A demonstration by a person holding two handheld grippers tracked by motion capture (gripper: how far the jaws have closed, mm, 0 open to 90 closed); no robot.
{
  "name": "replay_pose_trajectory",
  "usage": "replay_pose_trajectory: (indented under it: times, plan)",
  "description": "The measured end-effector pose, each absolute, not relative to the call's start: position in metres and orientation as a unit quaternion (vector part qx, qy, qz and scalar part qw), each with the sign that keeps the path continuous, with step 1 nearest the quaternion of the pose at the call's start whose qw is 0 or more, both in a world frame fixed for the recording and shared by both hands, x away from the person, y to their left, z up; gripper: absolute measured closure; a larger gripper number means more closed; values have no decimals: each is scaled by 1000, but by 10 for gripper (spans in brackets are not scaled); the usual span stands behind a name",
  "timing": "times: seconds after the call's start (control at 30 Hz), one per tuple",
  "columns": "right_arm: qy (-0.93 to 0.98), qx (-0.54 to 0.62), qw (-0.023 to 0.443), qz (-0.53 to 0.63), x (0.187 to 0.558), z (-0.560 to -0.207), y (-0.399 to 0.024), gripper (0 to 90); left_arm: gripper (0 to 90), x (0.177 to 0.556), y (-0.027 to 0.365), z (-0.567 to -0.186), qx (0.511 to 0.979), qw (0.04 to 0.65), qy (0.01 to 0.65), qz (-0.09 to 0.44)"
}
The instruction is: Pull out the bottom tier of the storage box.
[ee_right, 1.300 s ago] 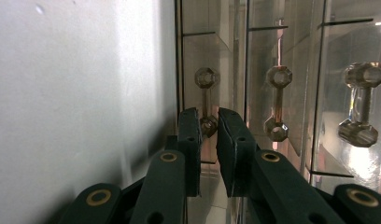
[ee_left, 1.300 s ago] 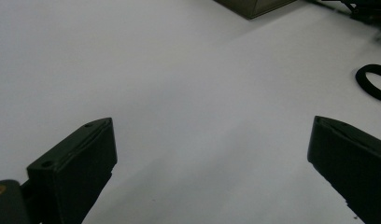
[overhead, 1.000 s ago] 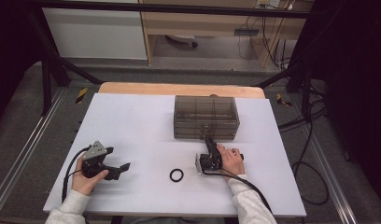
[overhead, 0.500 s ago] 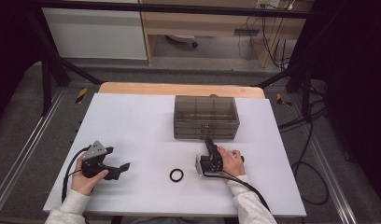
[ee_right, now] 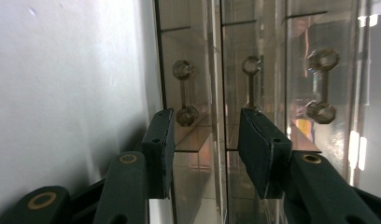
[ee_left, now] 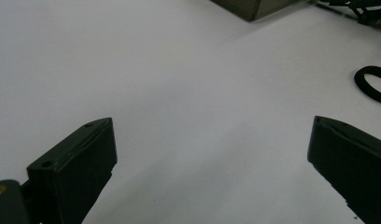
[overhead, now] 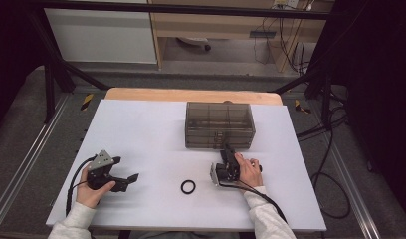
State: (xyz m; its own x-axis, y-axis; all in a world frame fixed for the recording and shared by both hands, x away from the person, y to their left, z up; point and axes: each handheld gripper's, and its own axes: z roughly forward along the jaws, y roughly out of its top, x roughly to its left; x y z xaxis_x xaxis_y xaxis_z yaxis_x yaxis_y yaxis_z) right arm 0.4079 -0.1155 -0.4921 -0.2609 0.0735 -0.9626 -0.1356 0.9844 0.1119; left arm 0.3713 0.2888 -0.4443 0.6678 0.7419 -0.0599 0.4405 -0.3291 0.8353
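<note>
A clear smoky drawer box (overhead: 219, 124) stands at the table's far middle. My right gripper (overhead: 227, 150) lies on its side against the box's lower front. In the right gripper view its jaws (ee_right: 205, 122) have just been opening. They stand apart around the edge of a low drawer front, beside a clear handle (ee_right: 185, 91), and the pads (ee_right: 259, 149) press on nothing. My left gripper (overhead: 125, 169) rests at the near left, its jaws (ee_left: 212, 135) wide open over bare table. A black ring (overhead: 188, 187) lies flat between the two hands.
The white table top (overhead: 141, 129) has free room left of the box and along the front edge. The ring (ee_left: 373, 84) and a corner of the box (ee_left: 254, 7) lie ahead of the left jaws. Cables trail from both grippers toward the person.
</note>
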Motion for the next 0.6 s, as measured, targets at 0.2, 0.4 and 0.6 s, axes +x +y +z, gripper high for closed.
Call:
replay_pose_trajectory:
  times: [0.2,0.4,0.6]
  plan:
    - [795,-25,601,81,412,-494,-114,601,9,371,289,-445,798,445,370,169]
    - [800,-30,595,74,415,-493,-113,620,9,372,288,-445,798,444,370,169]
    - [802,-28,593,73,417,-494,-113,640,9,372,289,-445,798,444,370,169]
